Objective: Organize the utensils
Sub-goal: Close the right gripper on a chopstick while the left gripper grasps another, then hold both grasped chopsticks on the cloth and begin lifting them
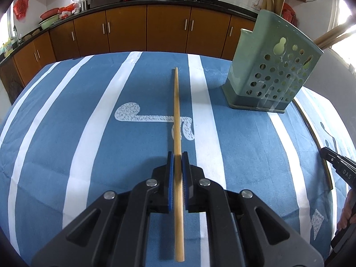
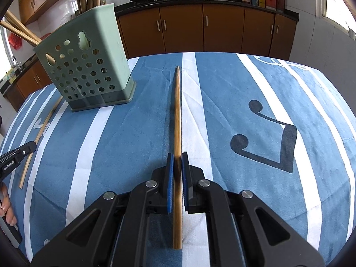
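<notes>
Bamboo chopsticks (image 1: pixel 176 111) (image 2: pixel 177 115), slender, tapered, gripped by left claw (image 1: pixel 177 155), right claw (image 2: pixel 177 155).

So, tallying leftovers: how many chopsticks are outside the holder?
2. The first chopstick sits in the left gripper, the second chopstick in the right gripper; more could be hidden.

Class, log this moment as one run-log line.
left gripper: shut on chopstick | right gripper: shut on chopstick | green holder: upright
</notes>
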